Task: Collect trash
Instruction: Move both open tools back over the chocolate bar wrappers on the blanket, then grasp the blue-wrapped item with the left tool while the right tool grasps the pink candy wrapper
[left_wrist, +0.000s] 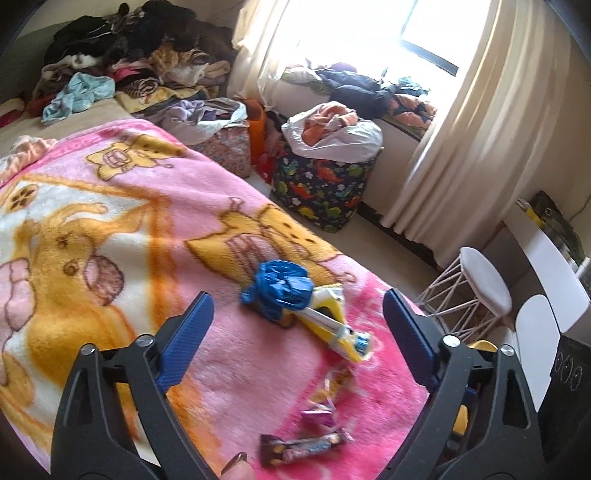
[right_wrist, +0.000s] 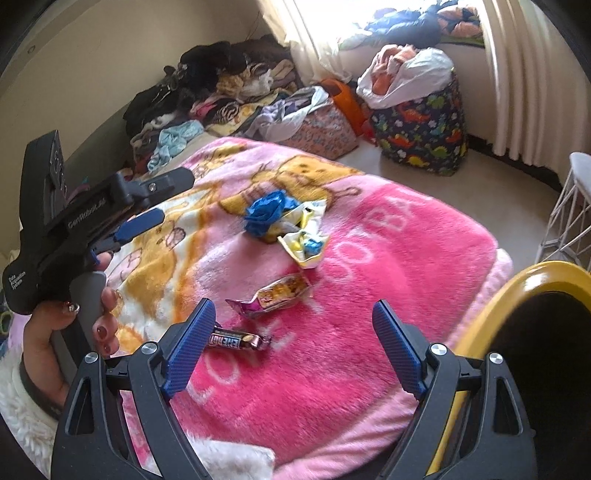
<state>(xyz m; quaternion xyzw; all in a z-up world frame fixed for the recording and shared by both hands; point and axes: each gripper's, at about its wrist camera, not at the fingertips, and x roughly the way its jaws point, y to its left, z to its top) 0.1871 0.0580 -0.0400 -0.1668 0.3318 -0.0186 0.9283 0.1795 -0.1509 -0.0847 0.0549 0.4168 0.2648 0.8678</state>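
Blue-padded jaws of the right gripper (right_wrist: 293, 345) stand wide apart, holding nothing, above the pink blanket (right_wrist: 369, 295). Between them, nearest, lies a dark chocolate bar wrapper (right_wrist: 240, 339), close to the left pad. Just beyond rests a crumpled purple-and-orange snack wrapper (right_wrist: 273, 295). Farther along the blanket sits a yellow-and-white wrapper (right_wrist: 306, 247), touching a bunched blue plastic bag (right_wrist: 266, 214). The left gripper (left_wrist: 297, 314) is likewise spread wide and empty, hovering over the same litter; a hand (right_wrist: 70, 332) grips its handle. A yellow-rimmed bin (right_wrist: 517, 295) sits at the right edge. Beyond the bed stand a dinosaur-print bag (right_wrist: 421, 136) and piled clothes (right_wrist: 221, 81).
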